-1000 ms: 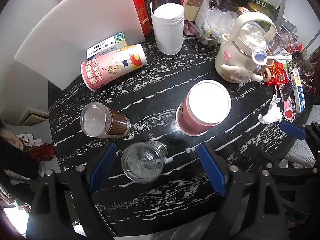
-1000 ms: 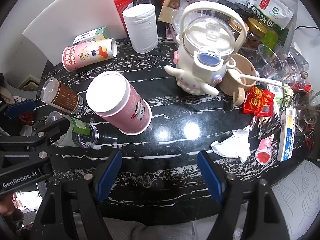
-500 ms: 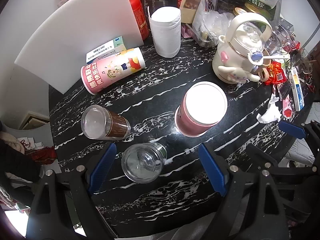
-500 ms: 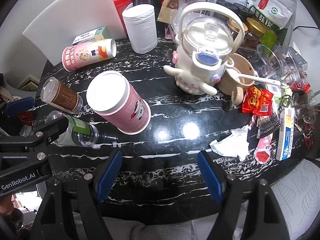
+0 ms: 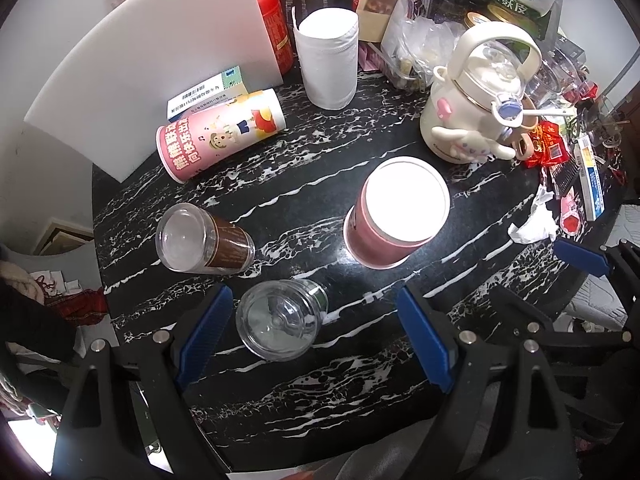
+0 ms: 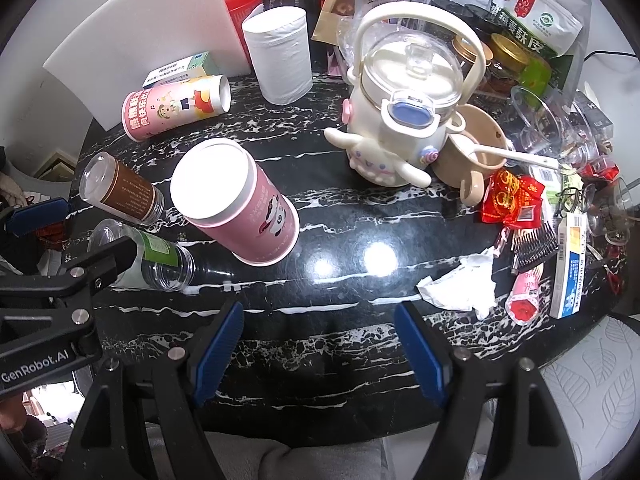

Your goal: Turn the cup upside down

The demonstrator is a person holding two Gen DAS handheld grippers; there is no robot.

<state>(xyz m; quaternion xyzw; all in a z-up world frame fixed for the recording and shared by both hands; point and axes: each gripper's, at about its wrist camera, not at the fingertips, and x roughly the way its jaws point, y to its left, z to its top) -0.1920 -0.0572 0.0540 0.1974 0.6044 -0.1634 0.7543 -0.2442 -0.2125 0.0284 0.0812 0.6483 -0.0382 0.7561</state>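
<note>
Rising slightly since earlier | left tool (image 5: 312, 340) wide | right tool (image 6: 318, 350) wide | pink cup (image 5: 394, 216) inverted

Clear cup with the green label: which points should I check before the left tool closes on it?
1. Left tool open: ok.
2. Clear cup between its fingers, not gripped: ok.
3. Room around it: not ok, the brown-label cup stands close.
4. Cup's rim flat on the table: cannot tell.
5. Right tool open, empty, away from the cup: ok.
</note>
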